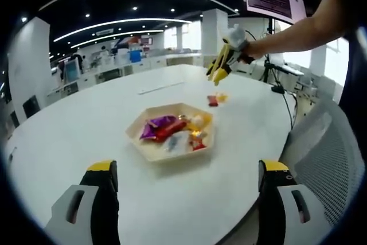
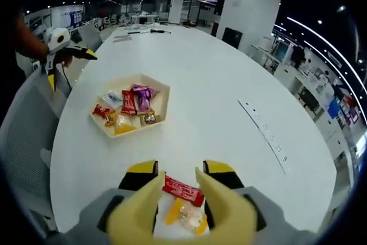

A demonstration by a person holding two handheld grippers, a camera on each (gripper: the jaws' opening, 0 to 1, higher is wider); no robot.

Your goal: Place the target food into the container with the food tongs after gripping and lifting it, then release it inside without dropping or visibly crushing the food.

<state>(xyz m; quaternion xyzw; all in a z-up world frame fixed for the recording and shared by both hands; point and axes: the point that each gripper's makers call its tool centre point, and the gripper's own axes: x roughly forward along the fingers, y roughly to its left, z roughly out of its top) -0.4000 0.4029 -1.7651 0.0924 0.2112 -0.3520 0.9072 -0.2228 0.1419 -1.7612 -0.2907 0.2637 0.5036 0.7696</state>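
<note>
Left gripper [image 1: 183, 185] rises from the six o'clock edge of the left gripper view with its two yellow-tipped jaws spread wide and nothing between them, hovering over the white round table [image 1: 86, 130]. Ahead of the gap, toward twelve o'clock, sits the hexagonal tray [image 1: 150, 152] – a pale shallow container holding wrapped snacks, a purple packet [image 1: 159, 124] at its ten o'clock side and a red one just beside it. Further on, at about one o'clock from the tray, two loose sweets [image 1: 217, 99], red and orange, lie on the bare table. Above them the right gripper [image 1: 219, 72] hangs in the air, carrying yellow food tongs that point down at the sweets without touching them; a bare forearm runs off toward three o'clock, and a grey mesh chair [image 1: 327, 159] stands at the table's edge.

In the right gripper view the same tray [image 2: 163, 93] lies at ten o'clock, well apart from the jaws. At six o'clock the tongs [image 2: 180, 213] sit between the jaws, their yellow arms apart – whether the jaws press them I cannot tell. Between the tong tips lie the red sweet [image 2: 183, 190] and, just below it, the orange sweet [image 2: 184, 215], both on the table; contact with the tongs is unclear
</note>
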